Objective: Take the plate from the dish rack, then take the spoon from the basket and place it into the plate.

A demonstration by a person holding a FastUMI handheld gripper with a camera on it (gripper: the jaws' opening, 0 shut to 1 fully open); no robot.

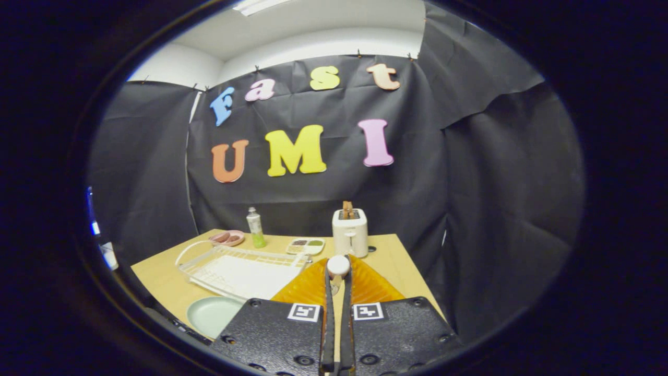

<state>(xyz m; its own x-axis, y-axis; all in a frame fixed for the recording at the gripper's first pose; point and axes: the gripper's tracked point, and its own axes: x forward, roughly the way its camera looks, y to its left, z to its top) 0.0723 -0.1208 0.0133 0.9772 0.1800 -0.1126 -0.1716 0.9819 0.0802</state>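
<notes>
Spoon (338, 267): only the white rounded end showed above the fingers (327, 292); the rest was hidden between them. Plate (211, 315) partly covered by the gripper (337, 279) body. Contents of small dishes too small to tell.

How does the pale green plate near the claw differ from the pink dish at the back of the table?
The pale green plate lies empty at the table's near edge, in front of the white dish rack; the pink dish sits beyond the rack, beside the bottle, holding brownish items. The green plate looks larger, though it is nearer. Both lie flat. The claw is shut on a white spoon handle.
</notes>
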